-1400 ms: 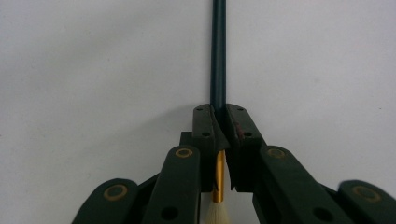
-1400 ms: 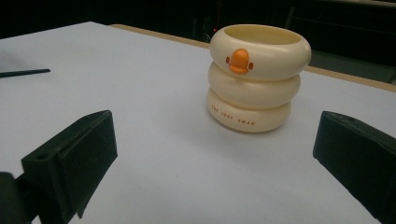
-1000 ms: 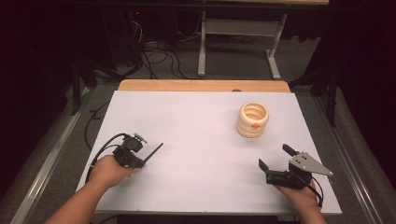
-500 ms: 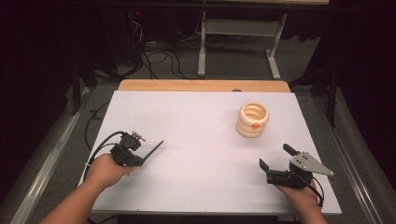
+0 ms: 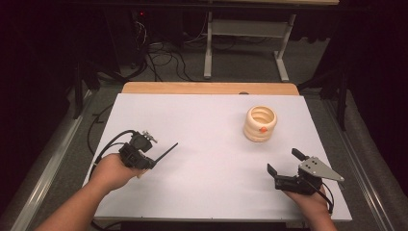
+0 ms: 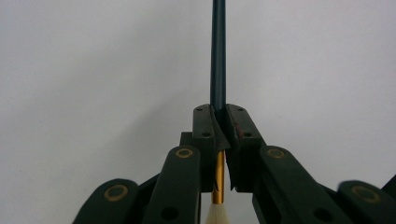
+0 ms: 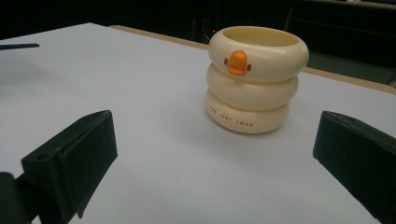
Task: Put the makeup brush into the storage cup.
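Brush [image 6: 218, 56] sits clamped in the left gripper [image 5: 144, 159], well left of the cream holder [image 5: 260, 123] on the white table [image 5: 207, 192]. Right gripper [image 5: 284, 166] rests near the holder on its near side, jaws wide apart, nothing in them. To do this well I'd judge: keep the clamp firm, carry the brush over the holder's mouth, tip it upright, lower slowly. Brush looks thin, dark blue handle, gold collar, pale bristles behind the jaws.
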A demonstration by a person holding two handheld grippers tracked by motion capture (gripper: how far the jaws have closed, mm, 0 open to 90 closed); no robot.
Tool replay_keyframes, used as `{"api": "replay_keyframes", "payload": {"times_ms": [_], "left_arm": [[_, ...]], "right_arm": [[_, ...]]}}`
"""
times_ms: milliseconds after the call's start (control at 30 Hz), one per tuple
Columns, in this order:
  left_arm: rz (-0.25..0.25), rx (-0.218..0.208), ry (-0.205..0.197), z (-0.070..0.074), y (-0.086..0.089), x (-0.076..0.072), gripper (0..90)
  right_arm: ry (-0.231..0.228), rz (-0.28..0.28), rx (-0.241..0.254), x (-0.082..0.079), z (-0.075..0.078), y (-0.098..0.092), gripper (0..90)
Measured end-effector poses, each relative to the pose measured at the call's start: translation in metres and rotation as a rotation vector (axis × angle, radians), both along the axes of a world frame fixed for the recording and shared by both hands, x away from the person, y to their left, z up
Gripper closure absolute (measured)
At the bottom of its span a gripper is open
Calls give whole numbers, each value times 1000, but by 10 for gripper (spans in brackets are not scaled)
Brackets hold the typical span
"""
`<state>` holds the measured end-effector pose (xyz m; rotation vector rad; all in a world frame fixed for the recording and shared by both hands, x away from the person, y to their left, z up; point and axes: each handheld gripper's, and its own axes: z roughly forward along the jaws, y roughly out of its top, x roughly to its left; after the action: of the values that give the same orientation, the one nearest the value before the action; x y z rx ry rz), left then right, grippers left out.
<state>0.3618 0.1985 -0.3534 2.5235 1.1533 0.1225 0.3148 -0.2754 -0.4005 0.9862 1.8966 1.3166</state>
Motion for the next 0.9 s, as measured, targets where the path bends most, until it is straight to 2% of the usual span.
{"api": "replay_keyframes", "payload": {"times_ms": [233, 533, 900], "left_arm": [[-25, 2, -6, 6, -9, -2, 833], [-98, 40, -17, 14, -31, -2, 833], [-163, 43, -23, 22, -54, -3, 833]], "right_arm": [[1, -3, 3, 0, 0, 0, 8], [6, -7, 4, 0, -1, 0, 8], [8, -7, 4, 1, -1, 0, 8]]}}
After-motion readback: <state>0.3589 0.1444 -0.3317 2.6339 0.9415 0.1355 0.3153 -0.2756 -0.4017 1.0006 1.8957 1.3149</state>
